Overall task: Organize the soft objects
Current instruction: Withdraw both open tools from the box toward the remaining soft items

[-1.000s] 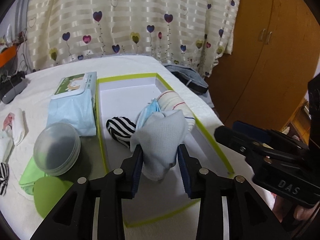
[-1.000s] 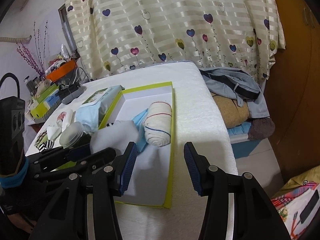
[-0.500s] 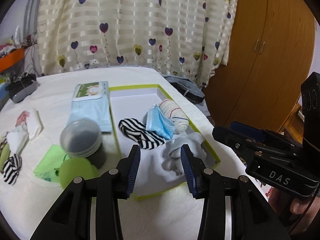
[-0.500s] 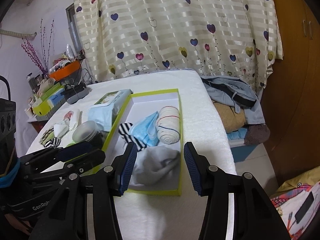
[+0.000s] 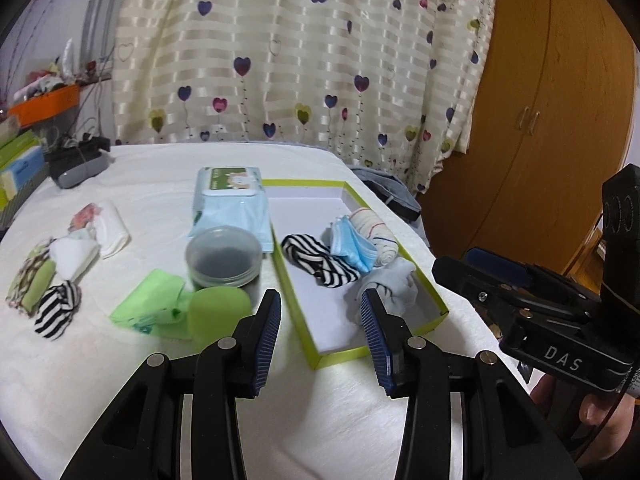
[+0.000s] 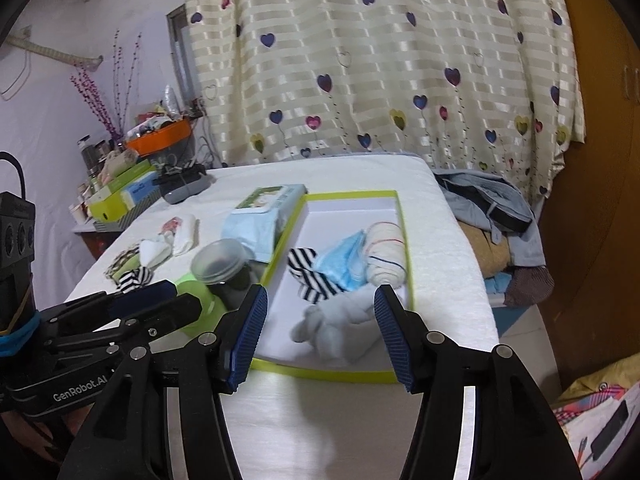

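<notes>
Four soft things lie in the green-edged box (image 5: pixel 430 296) so far: a striped sock (image 5: pixel 318 258), a blue face mask (image 5: pixel 352 246), a rolled white cloth with red and blue lines (image 5: pixel 376 230), and a crumpled grey sock (image 5: pixel 390 286) in the box's near right corner. The mask sits between the striped sock and the roll, touching both; the grey sock lies just in front of them.

My left gripper (image 5: pixel 320 334) hangs above the near edge of the bed, its jaws spread wide with nothing between them. My right gripper (image 6: pixel 318 334) is likewise wide and empty, held over the near edge of the box, with the grey sock (image 6: pixel 336 326) visible through the gap.

I judge the job roughly half done. Toward the bed's left edge a cluster waits: a second striped sock (image 5: pixel 56 308), a green patterned piece (image 5: pixel 32 284), a small white folded cloth (image 5: pixel 74 256) and a white cloth with a pink print (image 5: pixel 102 226). Nearer the box's left wall sit a crinkled green bag (image 5: pixel 150 306), a green rounded thing (image 5: pixel 218 314) I cannot identify, a lidded round jar (image 5: pixel 224 256) and a wipes pack (image 5: pixel 232 204); whether those belong in the box I cannot tell.

The far half of the box is bare, so there is room. My next reach would likely be to the left cluster.
</notes>
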